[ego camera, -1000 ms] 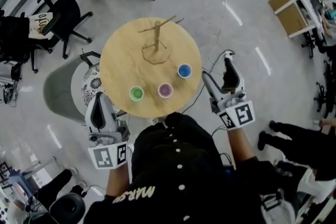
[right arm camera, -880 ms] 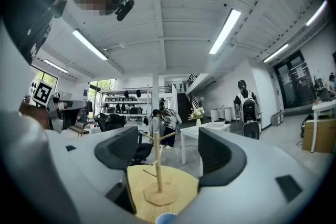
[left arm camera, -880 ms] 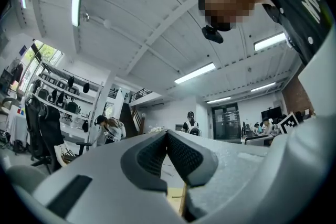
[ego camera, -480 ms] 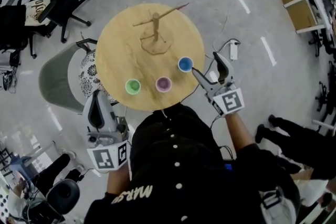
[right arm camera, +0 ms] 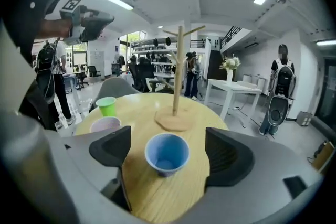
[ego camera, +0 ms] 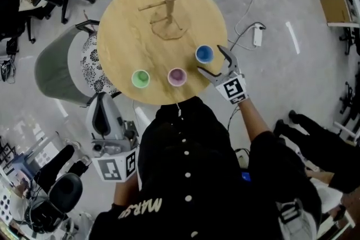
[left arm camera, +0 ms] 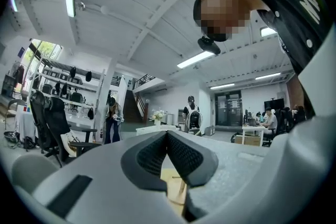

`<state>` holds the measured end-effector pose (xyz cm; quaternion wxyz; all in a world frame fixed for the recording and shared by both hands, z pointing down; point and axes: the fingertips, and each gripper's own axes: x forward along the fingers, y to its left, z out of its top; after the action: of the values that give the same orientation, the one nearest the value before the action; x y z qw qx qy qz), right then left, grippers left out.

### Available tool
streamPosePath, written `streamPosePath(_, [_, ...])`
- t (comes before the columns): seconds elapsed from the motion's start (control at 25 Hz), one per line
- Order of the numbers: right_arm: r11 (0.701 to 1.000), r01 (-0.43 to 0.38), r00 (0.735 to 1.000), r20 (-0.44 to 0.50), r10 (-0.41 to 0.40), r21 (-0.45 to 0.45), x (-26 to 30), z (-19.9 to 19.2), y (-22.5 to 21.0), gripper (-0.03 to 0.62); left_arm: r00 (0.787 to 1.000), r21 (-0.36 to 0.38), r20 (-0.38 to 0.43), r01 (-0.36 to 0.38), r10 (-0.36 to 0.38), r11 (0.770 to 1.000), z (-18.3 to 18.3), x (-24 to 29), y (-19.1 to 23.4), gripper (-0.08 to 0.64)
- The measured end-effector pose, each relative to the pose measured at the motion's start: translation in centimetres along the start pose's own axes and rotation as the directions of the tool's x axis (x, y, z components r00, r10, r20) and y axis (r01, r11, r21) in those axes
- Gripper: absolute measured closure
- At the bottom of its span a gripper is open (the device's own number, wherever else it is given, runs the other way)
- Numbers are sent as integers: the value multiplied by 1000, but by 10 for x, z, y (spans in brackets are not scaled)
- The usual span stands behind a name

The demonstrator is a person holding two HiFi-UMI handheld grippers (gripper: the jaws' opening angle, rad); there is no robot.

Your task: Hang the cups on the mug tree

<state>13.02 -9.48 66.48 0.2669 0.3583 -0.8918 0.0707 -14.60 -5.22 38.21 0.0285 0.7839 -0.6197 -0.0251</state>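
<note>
— Reading the head view first: where do the 3 cups stand?
— Upright on the round wooden table [ego camera: 124,25], along its near edge: green cup [ego camera: 140,78], purple cup [ego camera: 177,76], blue cup [ego camera: 204,54], left to right. The mug tree [ego camera: 167,5] stands behind them, toward the far side. The right gripper [ego camera: 210,59] reaches over the table edge, 1 jaw on each side of the blue cup. The left gripper [ego camera: 102,99] hangs off the table, beside the person [ego camera: 185,166].
— And the left gripper view?
— Jaws closed, pad against pad at the tips; a strip of the table shows below them.
— The right gripper view?
— Jaws wide, having just been opening; the blue cup [right arm camera: 167,153] stands between them, clear of both pads. The purple cup [right arm camera: 105,124] and green cup [right arm camera: 107,106] stand to its left, the mug tree [right arm camera: 179,71] beyond it.
</note>
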Motion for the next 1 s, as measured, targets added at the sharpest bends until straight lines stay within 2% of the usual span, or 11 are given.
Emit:
streamPosePath(0.2, [1000,-18,997,-79,18,-5,32,-46,1,141,999,-4,-38,-13,13,1000,-17,-1,6,565])
streamPosePath(0.44, [1000,-11,994,-109,10,-8,49,-68,-6,144,997,1,-69,-30,30,1000,-26,-4,5,565])
streamPosePath(0.56, [1000,-8,995,-99,5,-29,56,-70,-6,158,996,8,-86,-34,35,999,-34,-6,6,565])
streamPosePath(0.6, [999,7,995,-99,-10,-32,58,-70,-7,193,995,8,-92,-38,39,999,-36,-7,9,565])
streamPosePath(0.64, [999,27,995,-96,-31,-36,61,-68,-8,286,994,8,-96,-41,42,999,-37,-7,12,565])
streamPosePath(0.8, [997,52,997,-57,-55,-49,70,-56,-9,296,994,14,-98,-49,50,999,-37,-8,23,565])
streamPosePath(1.0, [995,80,996,-43,-83,-62,58,-43,-21,298,997,14,-68,-45,46,999,-25,-9,16,565])
